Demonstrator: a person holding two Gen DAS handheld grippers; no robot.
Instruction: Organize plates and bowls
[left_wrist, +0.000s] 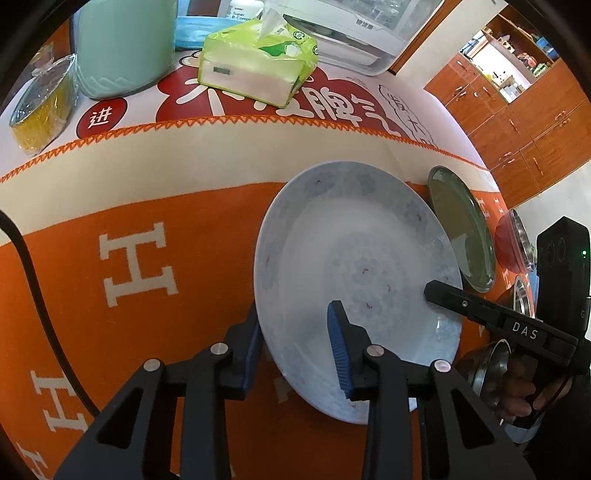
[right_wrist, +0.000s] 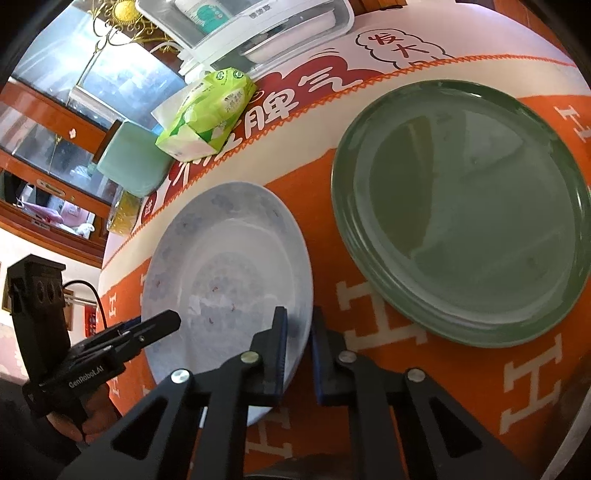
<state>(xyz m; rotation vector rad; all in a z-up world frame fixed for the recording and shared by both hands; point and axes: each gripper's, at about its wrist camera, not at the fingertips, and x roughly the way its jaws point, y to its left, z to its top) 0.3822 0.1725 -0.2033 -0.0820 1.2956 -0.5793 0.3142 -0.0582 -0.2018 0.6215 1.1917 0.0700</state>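
**Both grippers clamping the pale plate's rim**

I am holding the wide, pale blue-white ceramic plate (left_wrist: 354, 266) from 2 sides as it sits on the orange blanket with white H letters (left_wrist: 122, 236), toward the table's near edge. My left gripper (left_wrist: 295, 354) is pinching the plate's left rim, 1 blue pad under the lip and 1 inside the well. My right gripper (right_wrist: 297, 354) is clenched on the opposite rim the same way. The round dark green plate (right_wrist: 461, 210) is lying just beside it, apart, with steel bowls (left_wrist: 487, 362) past that. I am judging the pale plate stiff, glazed and slippery, fairly heavy and breakable, so I am keeping opposing grips at the rim, where the lip gives the pads purchase, and any lift must stay level.
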